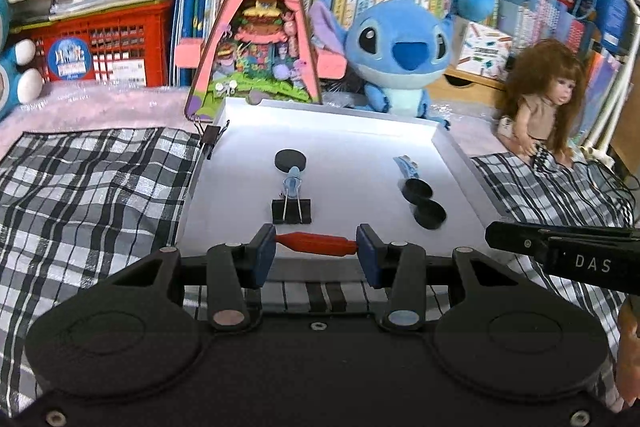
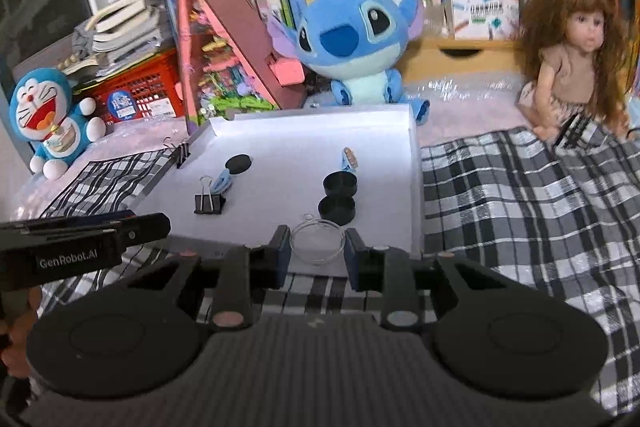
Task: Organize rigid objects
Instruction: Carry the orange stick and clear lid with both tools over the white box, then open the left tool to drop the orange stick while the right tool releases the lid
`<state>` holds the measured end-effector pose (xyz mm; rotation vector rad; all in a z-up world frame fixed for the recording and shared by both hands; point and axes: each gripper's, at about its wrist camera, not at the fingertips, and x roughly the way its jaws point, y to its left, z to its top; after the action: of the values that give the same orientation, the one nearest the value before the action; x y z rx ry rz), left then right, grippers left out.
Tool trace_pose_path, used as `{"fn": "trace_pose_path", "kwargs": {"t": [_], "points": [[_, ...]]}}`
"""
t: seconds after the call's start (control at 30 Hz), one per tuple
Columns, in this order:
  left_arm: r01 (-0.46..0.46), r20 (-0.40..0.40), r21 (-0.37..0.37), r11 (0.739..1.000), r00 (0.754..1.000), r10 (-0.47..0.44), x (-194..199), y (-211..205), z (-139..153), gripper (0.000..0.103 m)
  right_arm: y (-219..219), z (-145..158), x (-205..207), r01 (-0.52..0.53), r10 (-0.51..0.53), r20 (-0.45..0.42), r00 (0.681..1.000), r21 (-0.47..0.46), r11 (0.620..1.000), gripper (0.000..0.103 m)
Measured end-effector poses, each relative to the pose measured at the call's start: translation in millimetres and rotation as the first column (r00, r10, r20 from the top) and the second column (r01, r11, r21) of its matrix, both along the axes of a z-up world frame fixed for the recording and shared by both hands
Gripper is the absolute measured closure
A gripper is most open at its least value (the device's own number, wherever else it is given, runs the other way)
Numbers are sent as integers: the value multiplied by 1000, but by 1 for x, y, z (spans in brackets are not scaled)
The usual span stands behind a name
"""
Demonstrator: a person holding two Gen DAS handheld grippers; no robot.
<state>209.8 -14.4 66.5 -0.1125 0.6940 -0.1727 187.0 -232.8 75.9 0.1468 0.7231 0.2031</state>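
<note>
Left gripper (image 1: 316, 245) is clamped end to end on a red handle (image 1: 318, 243), held crosswise at the near edge of the white tray (image 1: 360, 135). Right gripper (image 2: 316, 247) pinches a clear ring (image 2: 318, 243) by its rim, also at the tray's near edge. Already on the tray: a black disc (image 1: 290, 160), a blue clip (image 1: 291, 183) and a binder clip (image 1: 291, 211) in a left column; a second blue clip (image 1: 406, 165) and two black caps (image 1: 424, 203) to the right. Risks, as I judge them: the handle is held only by its tapered ends, so a small tilt or easing of the pads could let it pivot out and roll off onto the plaid cloth (image 1: 92, 187). The ring looks thin and slick; squeeze too hard and it may spring sideways. Both tools work close together at the same edge, so they could bump. A low pass could scatter the binder clip or nearer cap.
</note>
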Motion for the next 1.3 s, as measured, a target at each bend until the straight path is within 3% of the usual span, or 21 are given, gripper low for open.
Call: {"fn": "trace_pose_path", "kwargs": {"t": [0.17, 0.5, 1.3], "points": [[-22, -61, -7, 1000, 998, 21, 28, 0, -5, 61, -1, -4, 32, 18, -17, -86, 996, 21, 1000, 70], [-55, -141, -20, 998, 989, 51, 55, -2, -25, 61, 10, -22, 58, 10, -13, -156, 988, -19, 1000, 70], [-59, -147, 35, 998, 987, 64, 76, -13, -38, 61, 16, -41, 77, 22, -33, -218, 975, -53, 998, 69]]}}
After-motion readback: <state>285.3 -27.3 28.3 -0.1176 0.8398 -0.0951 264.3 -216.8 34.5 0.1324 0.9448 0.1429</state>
